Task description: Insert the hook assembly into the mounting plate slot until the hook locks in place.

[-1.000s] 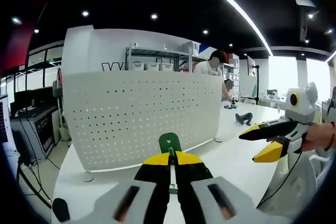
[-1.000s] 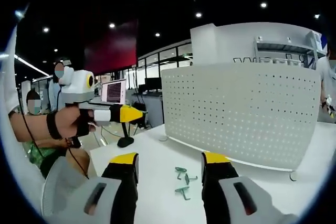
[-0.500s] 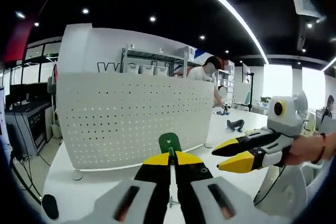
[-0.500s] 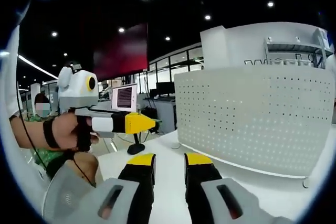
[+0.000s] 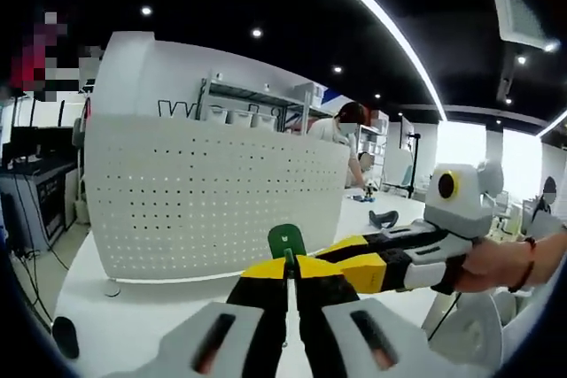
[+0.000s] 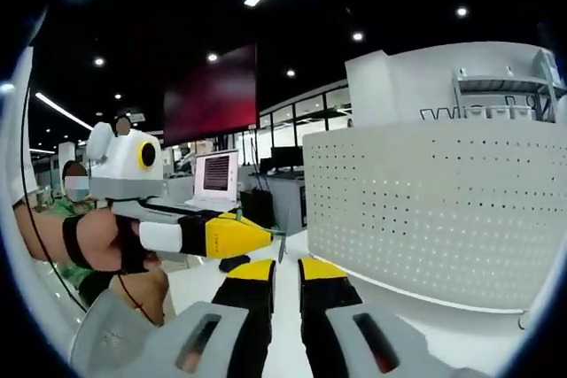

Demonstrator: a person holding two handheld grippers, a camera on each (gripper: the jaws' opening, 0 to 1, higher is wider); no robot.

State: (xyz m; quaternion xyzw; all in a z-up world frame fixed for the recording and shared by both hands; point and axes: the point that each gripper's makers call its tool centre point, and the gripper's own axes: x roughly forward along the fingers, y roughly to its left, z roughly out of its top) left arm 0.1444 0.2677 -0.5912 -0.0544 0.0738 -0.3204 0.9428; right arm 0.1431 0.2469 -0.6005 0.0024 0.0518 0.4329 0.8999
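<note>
Closing in: right gripper (image 5: 368, 265) now nearly touching the left gripper (image 5: 291, 268), far closer than a second ago, jaws narrowed almost together on nothing visible. Suggesting a handover or joint grip before insertion. Left jaws pinching the green hook (image 5: 286, 241), upright, glossy, small, near the white perforated mounting plate (image 5: 204, 192).

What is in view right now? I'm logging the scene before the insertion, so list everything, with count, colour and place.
Perforated panel: one, white, standing upright on the table.
Table: one, white, under the panel.
Small hook piece: one, green, clamped at the left gripper's tips.
Laptop: one, screen lit, beyond the table.
Wall screen: one, dark red, high up.
Shelving rack: one, grey metal, behind the panel.
Left gripper: fingers black with yellow tips, shut on the hook piece.
Right gripper: same colours, fingers nearly together, nothing seen between.
</note>
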